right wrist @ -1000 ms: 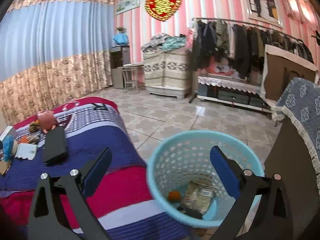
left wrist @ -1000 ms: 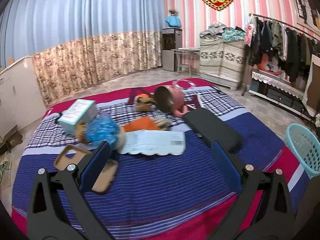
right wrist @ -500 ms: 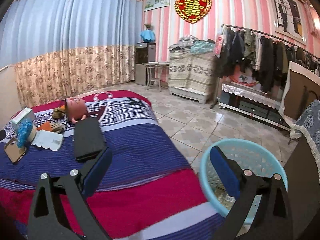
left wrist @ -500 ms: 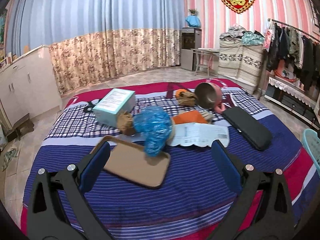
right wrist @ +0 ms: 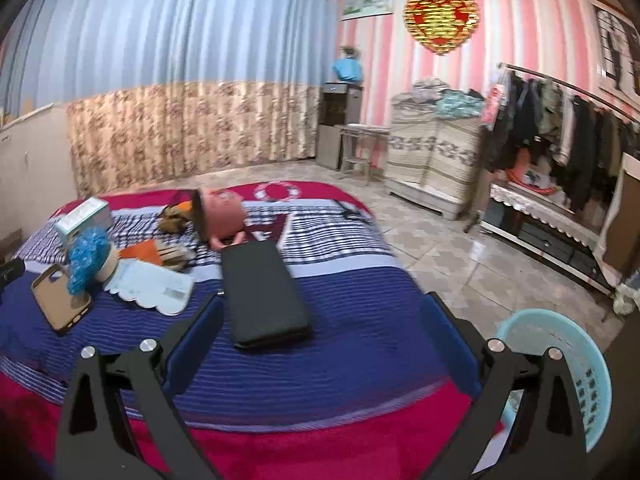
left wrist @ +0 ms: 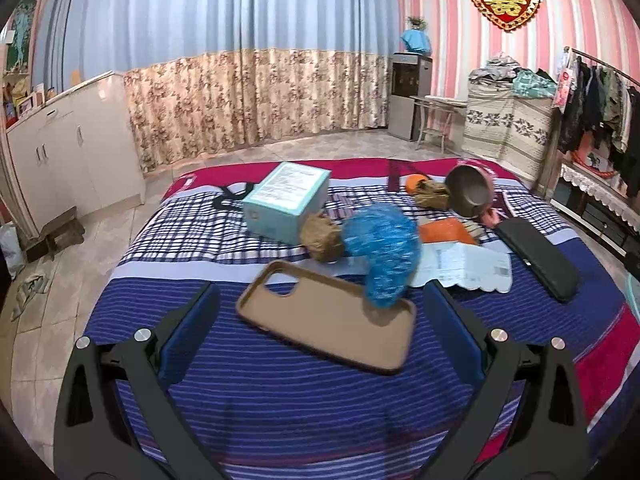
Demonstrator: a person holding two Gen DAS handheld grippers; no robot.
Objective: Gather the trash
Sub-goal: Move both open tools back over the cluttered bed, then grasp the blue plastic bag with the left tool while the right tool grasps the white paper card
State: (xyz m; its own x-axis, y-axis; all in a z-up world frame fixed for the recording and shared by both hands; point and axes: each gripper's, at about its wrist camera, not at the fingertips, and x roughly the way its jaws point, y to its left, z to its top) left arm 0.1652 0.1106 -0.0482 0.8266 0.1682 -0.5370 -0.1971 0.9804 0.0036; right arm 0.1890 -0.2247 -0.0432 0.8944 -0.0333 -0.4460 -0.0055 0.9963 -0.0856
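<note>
On the striped bed lie a crumpled blue wrapper (left wrist: 382, 252), a brown crumpled ball (left wrist: 322, 236), a brown phone case (left wrist: 326, 316), an orange packet (left wrist: 446, 231), a white paper sheet (left wrist: 466, 266) and a brown wrapper (left wrist: 430, 194). My left gripper (left wrist: 320, 336) is open and empty, just before the phone case. My right gripper (right wrist: 320, 344) is open and empty above the bed's near edge. The light blue trash basket (right wrist: 576, 364) stands on the floor at the lower right of the right wrist view. The blue wrapper (right wrist: 86, 258) and phone case (right wrist: 60, 298) show far left there.
A teal box (left wrist: 286, 204), a pink pot (left wrist: 470, 196) on its side and a black flat case (left wrist: 538, 258) also lie on the bed. A white cabinet (left wrist: 68, 152) stands left, a clothes rack (right wrist: 560, 136) right. Tiled floor surrounds the bed.
My left gripper has swung left, bringing the phone case and blue wrapper to the centre. My right gripper has turned from the basket to the bed, so the basket now sits at the lower right.
</note>
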